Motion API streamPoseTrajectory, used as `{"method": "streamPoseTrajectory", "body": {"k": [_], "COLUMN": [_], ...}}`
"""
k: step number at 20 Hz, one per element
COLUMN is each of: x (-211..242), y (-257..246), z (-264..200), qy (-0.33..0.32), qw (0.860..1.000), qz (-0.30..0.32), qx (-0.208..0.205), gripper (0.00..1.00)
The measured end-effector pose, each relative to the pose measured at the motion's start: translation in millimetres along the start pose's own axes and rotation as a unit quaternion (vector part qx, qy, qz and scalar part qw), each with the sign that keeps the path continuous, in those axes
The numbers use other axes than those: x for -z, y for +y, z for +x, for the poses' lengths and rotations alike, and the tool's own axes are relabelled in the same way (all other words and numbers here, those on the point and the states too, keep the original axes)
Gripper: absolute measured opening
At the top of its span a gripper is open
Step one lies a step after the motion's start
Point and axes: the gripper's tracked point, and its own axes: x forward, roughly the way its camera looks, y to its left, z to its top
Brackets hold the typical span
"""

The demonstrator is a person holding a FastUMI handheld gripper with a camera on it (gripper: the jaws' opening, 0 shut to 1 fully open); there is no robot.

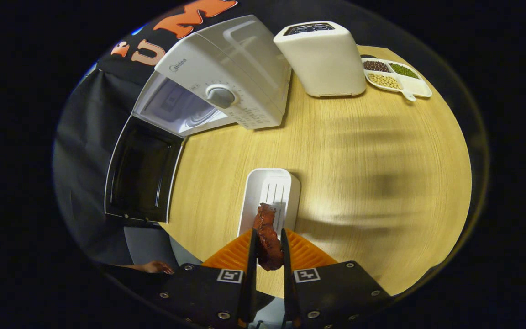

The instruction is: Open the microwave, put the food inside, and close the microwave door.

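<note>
Step in hand: carrying food to microwave; door already open, so step 1 looks done. Jaws (270, 249) clamped on the meat (267, 235), both fingers pressing its sides; piece sticks up and fwd from between them. White tray (270, 192) sits on surface (359, 160) just ahead of jaws, looks empty now. Microwave (226, 77) well beyond jaws and to the left, cavity (176, 107) lit, door (142, 171) swung out toward jaws' left. Toaster (324, 57) and bean dish (397, 77) far ahead-right, not involved.

Next move, as judged: swing left + fwd, clear door edge, enter cavity level, set meat on turntable, then part jaws. Risk: meat slipping, grip is narrow. Door closing comes last
</note>
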Motion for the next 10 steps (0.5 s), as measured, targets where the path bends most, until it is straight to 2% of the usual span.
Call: {"method": "streamPoseTrajectory", "body": {"k": [3,10], "x": [7.9,10.0], "y": [10.9,32.9], "z": [-1.7,-4.7], "qy": [-0.008,-0.067], "qw": [1.000,0.997], "qz": [0.001,0.040], "qx": [0.008,0.026], "gripper": [0.18,0.18]}}
